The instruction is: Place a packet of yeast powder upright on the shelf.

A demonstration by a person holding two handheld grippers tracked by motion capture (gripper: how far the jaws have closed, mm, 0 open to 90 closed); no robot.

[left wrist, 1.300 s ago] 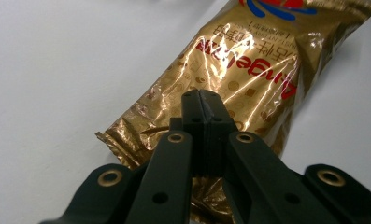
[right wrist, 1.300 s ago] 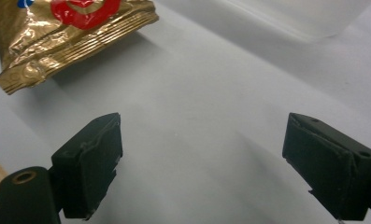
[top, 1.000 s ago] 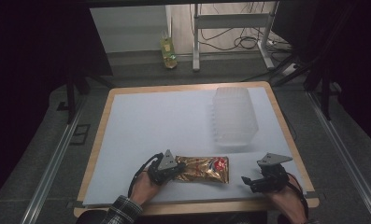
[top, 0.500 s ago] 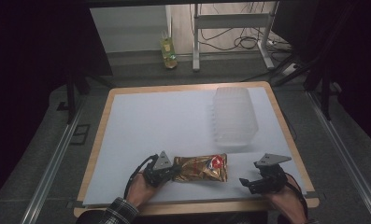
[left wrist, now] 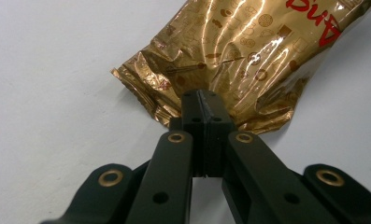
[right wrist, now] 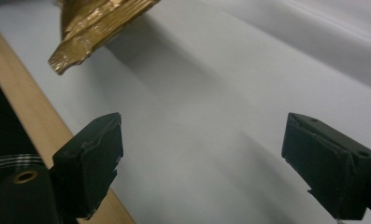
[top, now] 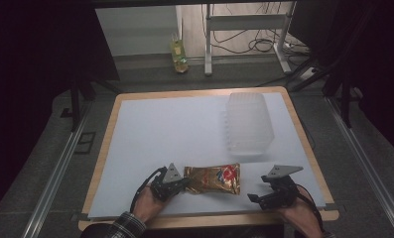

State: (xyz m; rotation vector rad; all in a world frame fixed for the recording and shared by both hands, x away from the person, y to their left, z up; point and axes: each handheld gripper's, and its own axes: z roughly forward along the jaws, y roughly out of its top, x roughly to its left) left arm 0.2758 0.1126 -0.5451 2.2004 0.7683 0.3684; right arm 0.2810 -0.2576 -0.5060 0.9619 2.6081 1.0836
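A crinkled gold snack bag (top: pixel 213 179) with red print lies flat near the front edge of the white table top (top: pixel 169 129). My left gripper (top: pixel 185 182) is at the bag's left end, jaws shut on its crimped seal. In the left gripper view the two black pads (left wrist: pixel 203 100) meet tight over the edge of the gold foil (left wrist: pixel 239 51). My right gripper (top: pixel 256 198) rests low on the table to the right of the bag, apart from it. The right gripper (right wrist: pixel 216 149) stands wide open with bare table between its pads, and a corner of the bag (right wrist: pixel 94 23) is farther off.
A stack of clear plastic containers (top: pixel 249 123) stands at the back right of the table. The wooden rim (top: pixel 209 220) runs along the front, close to both hands. A yellow bottle (top: pixel 178 52) and metal frame legs are on the floor beyond the table.
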